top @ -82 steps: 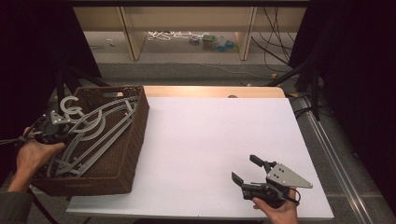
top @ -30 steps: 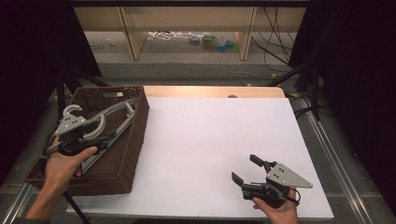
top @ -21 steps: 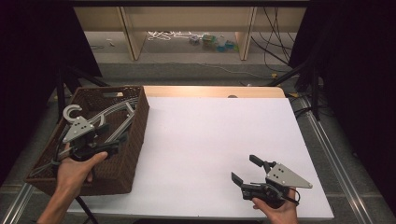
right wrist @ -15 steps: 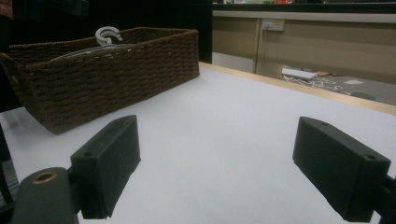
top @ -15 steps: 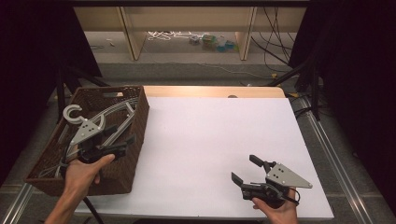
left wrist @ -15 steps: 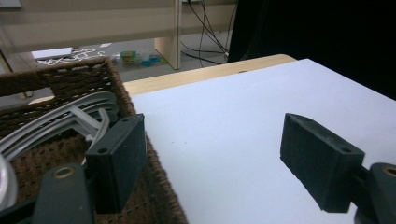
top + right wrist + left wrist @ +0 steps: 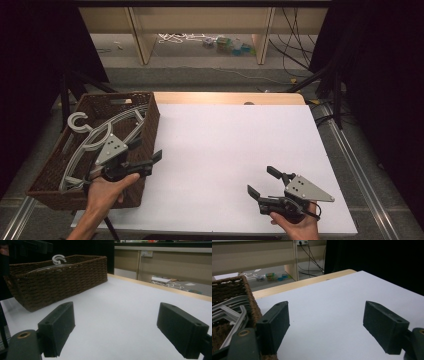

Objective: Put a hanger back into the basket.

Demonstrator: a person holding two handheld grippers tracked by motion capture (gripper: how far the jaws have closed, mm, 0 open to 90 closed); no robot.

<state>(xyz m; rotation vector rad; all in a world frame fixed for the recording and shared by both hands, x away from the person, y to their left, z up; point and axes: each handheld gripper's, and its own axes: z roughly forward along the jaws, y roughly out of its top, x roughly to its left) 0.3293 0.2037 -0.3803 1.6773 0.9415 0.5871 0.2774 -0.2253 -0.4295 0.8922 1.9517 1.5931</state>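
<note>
My left gripper [image 7: 146,152] hangs wide open and empty over the right rim of the wicker basket [image 7: 52,170] of grey hangers [image 7: 107,132], my right gripper [image 7: 262,182] equally open and empty at the white table's [image 7: 235,135] near right, with wooden shelving [image 7: 200,30] beyond.

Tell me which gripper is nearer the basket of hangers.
Left. The left gripper sits open at the basket's right rim, over the hangers. The right gripper is open far across the white table, near its front edge.
</note>
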